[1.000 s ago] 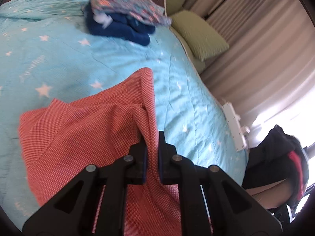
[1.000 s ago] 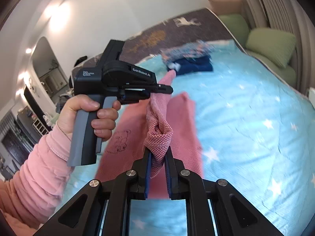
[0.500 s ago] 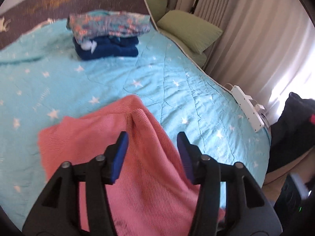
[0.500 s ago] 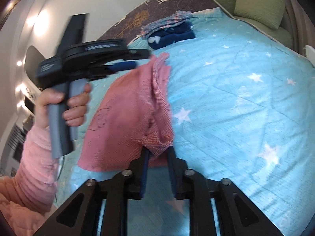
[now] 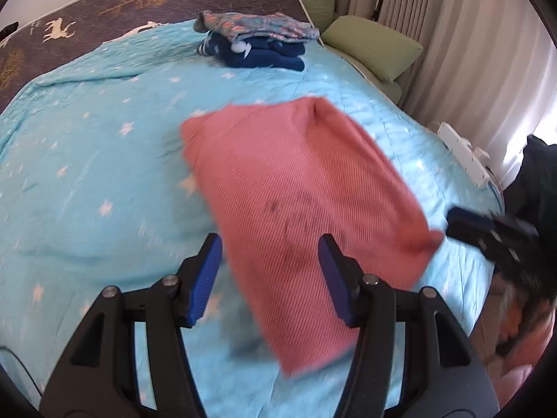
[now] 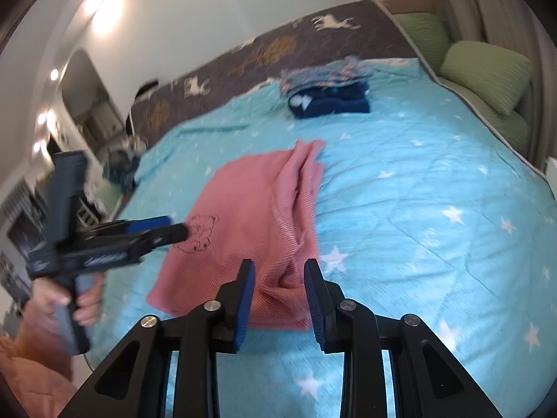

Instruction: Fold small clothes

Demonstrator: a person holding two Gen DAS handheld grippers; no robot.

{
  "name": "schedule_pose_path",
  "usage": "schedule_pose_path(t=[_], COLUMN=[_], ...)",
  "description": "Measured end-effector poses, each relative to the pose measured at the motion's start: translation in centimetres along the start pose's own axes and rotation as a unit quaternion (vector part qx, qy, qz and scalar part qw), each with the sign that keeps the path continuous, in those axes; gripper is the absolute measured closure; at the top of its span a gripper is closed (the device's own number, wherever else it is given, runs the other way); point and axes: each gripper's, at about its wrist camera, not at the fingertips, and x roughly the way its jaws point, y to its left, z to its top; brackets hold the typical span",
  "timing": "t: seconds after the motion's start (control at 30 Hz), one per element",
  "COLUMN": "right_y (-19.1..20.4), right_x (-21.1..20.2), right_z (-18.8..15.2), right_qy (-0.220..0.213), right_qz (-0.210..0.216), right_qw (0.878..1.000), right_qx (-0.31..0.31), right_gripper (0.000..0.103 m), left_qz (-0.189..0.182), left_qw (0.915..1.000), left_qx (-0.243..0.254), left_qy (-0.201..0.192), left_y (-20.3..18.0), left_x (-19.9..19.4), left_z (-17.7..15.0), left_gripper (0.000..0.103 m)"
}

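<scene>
The pink top lies on the bed, one side already folded over so a ridge of doubled cloth runs down its right edge. This is the release at the end of that fold. The left gripper has just been opening; its jaws stand wide, nothing pinched, and in the right wrist view it hangs clear of the cloth off the top's left side. The right gripper has also just been opening: its jaws are parted with the near hem of the top lying between them, the pads not pressing on it. A stack of folded clothes sits well apart, near the head of the bed.

Next, I judge, the ridge wants flattening and the left side or the hem must be taken up for the following fold. That calls for both grippers to come down on matching corners, pinching only the layers meant to move
</scene>
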Motion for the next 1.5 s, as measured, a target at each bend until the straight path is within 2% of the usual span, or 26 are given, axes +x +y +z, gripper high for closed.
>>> schedule_pose_path(t=[0.13,0.2,0.23,0.27,0.37,0.6,0.73,0.93,1.0,1.07,1.23,1.5], right_y=[-0.3,-0.7,-0.8,-0.9,-1.0,-0.7,-0.8,-0.8,-1.3,-2.5,-5.0,-5.2], right_x=[1.8,2.4,2.5,2.7,3.2,2.8,2.8,2.9,3.0,3.2,2.9,2.3], right_z=[-0.1,-0.2,-0.3,-0.3,-0.3,-0.6,-0.7,-0.9,-1.0,-1.3,-2.1,-2.2], right_qy=[0.026,0.032,0.035,0.037,0.045,0.044,0.046,0.045,0.049,0.057,0.066,0.072], right_qz=[0.006,0.006,0.003,0.003,0.006,0.004,0.000,-0.010,-0.016,-0.010,0.041,0.046], right_qw=[1.000,0.999,0.999,0.999,0.999,0.999,0.999,0.998,0.998,0.995,0.985,0.983], right_qx=[0.010,0.017,0.018,0.019,0.022,0.024,0.028,0.031,0.046,0.076,0.157,0.165], right_gripper=[0.072,0.069,0.064,0.060,0.060,0.059,0.059,0.059,0.062,0.084,0.085,0.082], left_qz=[0.004,-0.001,-0.007,-0.011,-0.011,-0.002,0.002,0.008,0.012,0.015,0.014,0.017], left_qw=[0.9998,0.9997,0.9997,0.9997,0.9997,0.9994,0.9993,0.9996,0.9996,0.9997,0.9998,0.9998], left_qx=[0.018,0.024,0.020,0.013,0.000,0.028,0.021,0.014,0.016,0.016,0.007,0.008], left_qy=[0.004,0.008,0.014,0.019,0.023,0.019,0.029,0.022,0.018,0.011,0.008,0.005], left_y=[0.1,0.2,0.3,0.4,0.3,-1.5,-1.2,-1.1,-1.2,-1.2,-0.8,-0.7], left_x=[-1.5,-1.6,-1.4,-1.1,-0.3,-0.1,0.3,0.3,0.2,0.1,-0.2,-0.3], left_z=[-3.4,-4.7,-5.0,-5.2,-5.3,-5.7,-6.2,-6.4,-6.4,-6.4,-6.3,-6.4], left_gripper=[0.038,0.036,0.036,0.036,0.036,0.036,0.036,0.036,0.036,0.036,0.036,0.036])
